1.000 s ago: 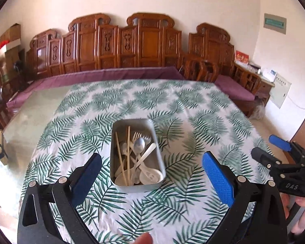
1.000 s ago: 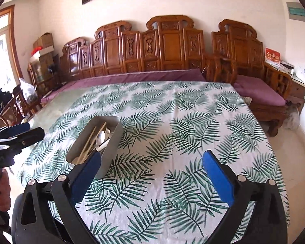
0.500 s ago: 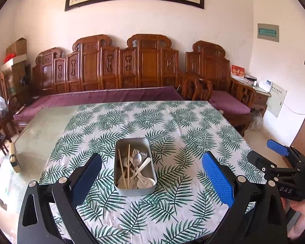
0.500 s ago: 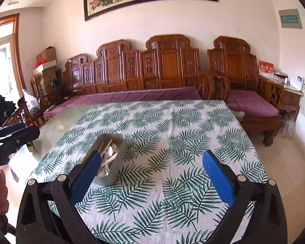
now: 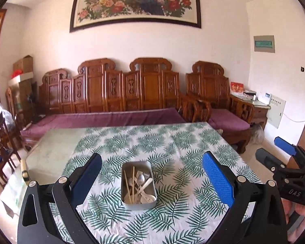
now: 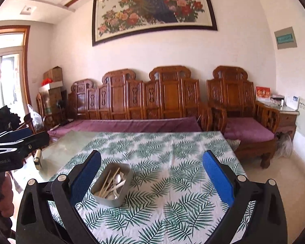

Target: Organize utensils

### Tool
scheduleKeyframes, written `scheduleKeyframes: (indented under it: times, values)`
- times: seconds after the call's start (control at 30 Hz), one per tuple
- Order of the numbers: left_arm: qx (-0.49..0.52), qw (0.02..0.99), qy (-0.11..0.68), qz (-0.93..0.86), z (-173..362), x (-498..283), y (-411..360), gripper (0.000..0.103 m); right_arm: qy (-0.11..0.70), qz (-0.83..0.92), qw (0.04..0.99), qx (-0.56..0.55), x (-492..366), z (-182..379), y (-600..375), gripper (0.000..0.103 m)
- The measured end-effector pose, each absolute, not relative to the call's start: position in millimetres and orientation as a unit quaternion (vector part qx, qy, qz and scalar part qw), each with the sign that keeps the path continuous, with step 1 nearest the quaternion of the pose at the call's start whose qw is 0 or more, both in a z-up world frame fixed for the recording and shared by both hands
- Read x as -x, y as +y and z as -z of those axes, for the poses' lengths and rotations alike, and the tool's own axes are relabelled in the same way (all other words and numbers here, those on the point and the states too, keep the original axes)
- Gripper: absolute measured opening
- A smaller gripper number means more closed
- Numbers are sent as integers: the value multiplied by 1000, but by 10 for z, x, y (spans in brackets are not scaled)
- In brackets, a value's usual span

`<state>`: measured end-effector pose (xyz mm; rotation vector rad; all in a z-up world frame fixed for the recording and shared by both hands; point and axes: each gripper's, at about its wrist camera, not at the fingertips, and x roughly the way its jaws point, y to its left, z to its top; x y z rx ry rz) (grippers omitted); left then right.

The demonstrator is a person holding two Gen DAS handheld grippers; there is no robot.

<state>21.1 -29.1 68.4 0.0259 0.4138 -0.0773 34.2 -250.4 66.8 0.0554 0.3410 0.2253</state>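
A grey metal tin (image 5: 138, 185) sits on the leaf-print tablecloth (image 5: 172, 146). It holds wooden chopsticks (image 5: 133, 181), a metal spoon (image 5: 140, 178), a fork and white plastic spoons (image 5: 147, 198). My left gripper (image 5: 152, 181) is open and empty, raised well back from the tin. My right gripper (image 6: 152, 180) is open and empty, with the tin (image 6: 111, 184) at its lower left. Each gripper shows at the edge of the other's view: the right gripper (image 5: 284, 154) and the left gripper (image 6: 16, 142).
A carved wooden bench with purple cushions (image 5: 111, 120) runs behind the table. A wooden armchair (image 6: 244, 118) and side table (image 6: 284, 111) stand at the right. The table's left part is bare glass (image 5: 50, 150). Chairs and boxes stand at far left.
Both grippers have pulled back and tilted up from the table. The tin now looks smaller and farther away, and the wall painting has come into view. Both stay open.
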Motion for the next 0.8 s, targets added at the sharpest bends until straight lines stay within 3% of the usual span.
scheduleKeyframes:
  times: [0.8]
  values:
    - [-8, 979, 200, 26, -707, -153, -240, 95, 158, -107, 981, -30, -282, -775, -2548, 100]
